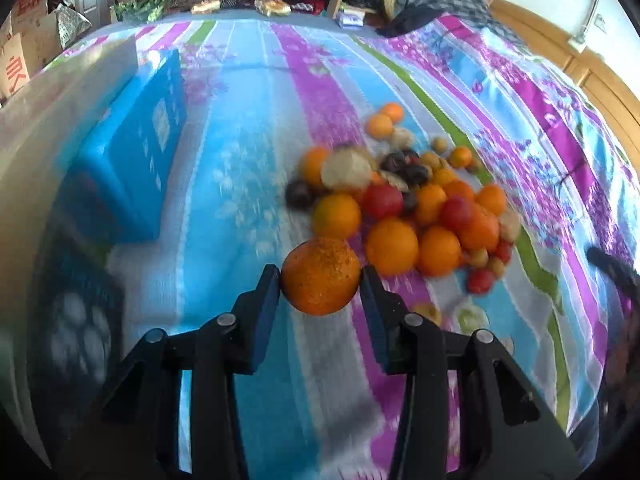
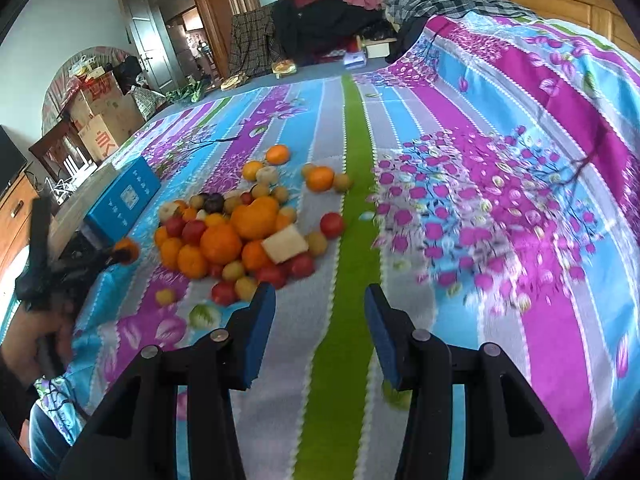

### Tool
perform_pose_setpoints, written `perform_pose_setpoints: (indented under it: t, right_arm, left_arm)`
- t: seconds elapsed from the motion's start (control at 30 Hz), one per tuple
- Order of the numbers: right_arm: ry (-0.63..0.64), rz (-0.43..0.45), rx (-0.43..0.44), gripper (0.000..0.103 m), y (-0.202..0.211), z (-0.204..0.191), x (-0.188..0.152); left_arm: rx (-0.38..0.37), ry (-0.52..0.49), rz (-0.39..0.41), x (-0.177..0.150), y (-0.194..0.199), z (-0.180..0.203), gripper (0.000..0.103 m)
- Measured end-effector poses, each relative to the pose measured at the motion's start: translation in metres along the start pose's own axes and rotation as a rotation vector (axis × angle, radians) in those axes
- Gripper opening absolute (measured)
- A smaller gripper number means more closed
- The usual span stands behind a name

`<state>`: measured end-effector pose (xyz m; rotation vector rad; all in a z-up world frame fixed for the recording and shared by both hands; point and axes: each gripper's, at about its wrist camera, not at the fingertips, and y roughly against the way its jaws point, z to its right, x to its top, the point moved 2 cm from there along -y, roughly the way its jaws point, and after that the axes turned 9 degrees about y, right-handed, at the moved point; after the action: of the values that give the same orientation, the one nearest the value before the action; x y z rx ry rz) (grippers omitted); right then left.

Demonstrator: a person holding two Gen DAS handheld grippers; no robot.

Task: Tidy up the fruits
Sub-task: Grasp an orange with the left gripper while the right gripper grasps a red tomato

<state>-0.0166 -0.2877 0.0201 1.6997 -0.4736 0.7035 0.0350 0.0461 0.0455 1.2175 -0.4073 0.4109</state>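
My left gripper (image 1: 321, 276) clamps an orange (image 1: 321, 276) between its pads, just short of the fruit pile (image 1: 404, 208); I judge a steady squeeze and a clean lift will keep it from rolling. My right gripper (image 2: 320, 300) stands open and empty over the bedspread (image 2: 500, 208). A blue box (image 1: 132, 168) sits well left of my fingers.

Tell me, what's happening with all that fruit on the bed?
A person is sorting fruit with two tools. The left hand-held gripper is shut on an orange, beside the fruit pile on the striped bedspread. The right hand-held gripper is open and holds nothing, pointing at the green stripe.
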Motion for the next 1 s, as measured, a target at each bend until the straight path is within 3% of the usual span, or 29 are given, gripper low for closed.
perform_pose_setpoints:
  t: [0.3,0.47,0.63,0.77,0.9,1.0]
  right_arm:
    - [0.015,-0.07,0.048,0.051,-0.085,0.033,0.043]
    - [-0.062,-0.12,0.111,0.042,-0.12,0.043,0.053]
    - [-0.08,-0.208,0.131,0.042,-0.147,0.036,0.054]
    - [-0.064,-0.235,0.116,0.04,-0.154,0.032,0.051]
    - [-0.047,-0.235,0.09,0.028,-0.154,0.029,0.051]
    - [-0.029,-0.222,0.059,0.028,-0.148,0.025,0.05]
  left_arm:
    - [0.002,0.028,-0.031,-0.014,-0.012,-0.01,0.042]
    - [-0.006,0.036,-0.033,-0.011,-0.014,-0.011,0.042]
    - [-0.008,0.04,-0.03,-0.011,-0.016,-0.012,0.043]
    - [-0.006,0.036,-0.032,-0.011,-0.018,-0.011,0.044]
    - [-0.002,0.032,-0.033,-0.012,-0.021,-0.009,0.044]
    - [0.007,0.028,-0.026,-0.012,-0.021,-0.007,0.043]
